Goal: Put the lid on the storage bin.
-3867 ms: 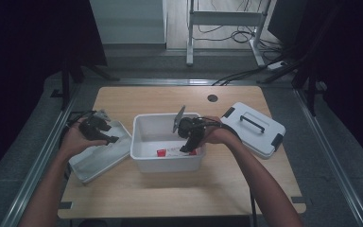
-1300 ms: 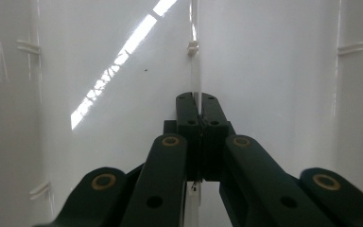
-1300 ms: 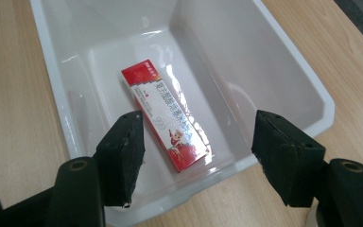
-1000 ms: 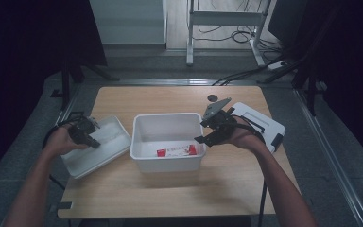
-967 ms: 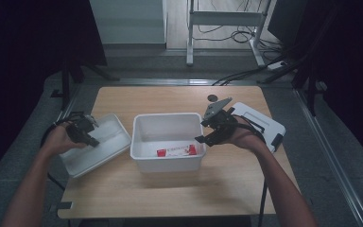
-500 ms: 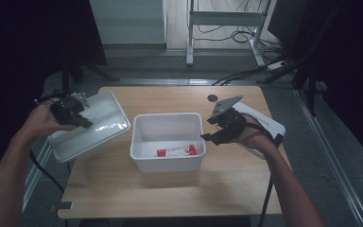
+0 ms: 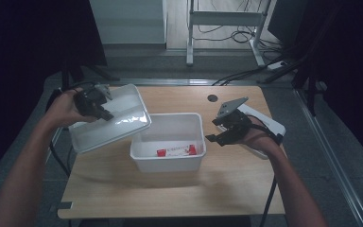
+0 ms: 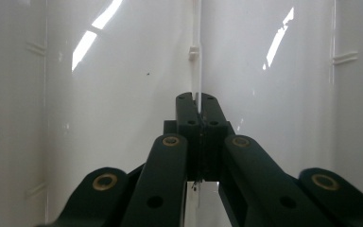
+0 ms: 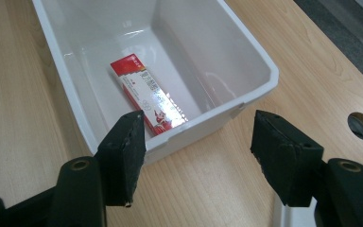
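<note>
The white bin (image 7: 168, 142) stands open on the wooden table (image 7: 170, 189), a red-and-white box (image 9: 147, 93) lying flat on its floor. To the bin's left and above its rim, the left gripper (image 7: 97, 105) holds the white lid (image 7: 111, 120) tilted in the air, its jaws pinched tight on a thin rib of the lid (image 8: 197, 71). To the bin's right, the right gripper (image 7: 222, 135) hovers with its jaws spread apart and nothing between them, pointing at the bin's near corner. A second lidded white container (image 7: 264, 124) lies beneath that hand.

Overhead and close right views share bin (image 7: 168, 142).
</note>
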A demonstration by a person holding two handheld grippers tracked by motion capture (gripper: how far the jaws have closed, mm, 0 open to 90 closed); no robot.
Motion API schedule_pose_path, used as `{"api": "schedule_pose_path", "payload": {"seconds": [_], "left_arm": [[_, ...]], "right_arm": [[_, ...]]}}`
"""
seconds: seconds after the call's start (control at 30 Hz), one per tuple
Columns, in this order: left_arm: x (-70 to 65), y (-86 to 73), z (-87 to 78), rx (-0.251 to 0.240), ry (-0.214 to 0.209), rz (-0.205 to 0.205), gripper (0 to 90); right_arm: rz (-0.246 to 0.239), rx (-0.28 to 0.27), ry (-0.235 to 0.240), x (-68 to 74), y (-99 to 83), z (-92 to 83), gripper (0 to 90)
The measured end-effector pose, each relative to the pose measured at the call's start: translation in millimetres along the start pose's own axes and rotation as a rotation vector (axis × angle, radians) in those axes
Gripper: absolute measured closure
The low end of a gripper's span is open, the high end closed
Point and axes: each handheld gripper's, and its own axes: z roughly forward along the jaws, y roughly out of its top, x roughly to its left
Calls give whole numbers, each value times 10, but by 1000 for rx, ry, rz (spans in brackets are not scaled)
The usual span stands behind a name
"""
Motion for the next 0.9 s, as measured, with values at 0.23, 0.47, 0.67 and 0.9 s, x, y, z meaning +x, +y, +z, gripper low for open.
{"api": "schedule_pose_path", "payload": {"seconds": [0.23, 0.47, 0.67, 0.9], "left_arm": [[-82, 245, 111, -16, -24, 43, 899], [-142, 434, 201, -11, -33, 78, 899], [-186, 537, 306, 6, -51, 102, 899], [-227, 645, 407, 5, -68, 122, 899]], "right_arm": [[11, 1, -2, -25, -51, -13, 350], [25, -1, -2, -55, -91, -21, 342], [31, 7, 1, -84, -129, -13, 336], [36, 16, 3, -100, -148, -5, 333]]}}
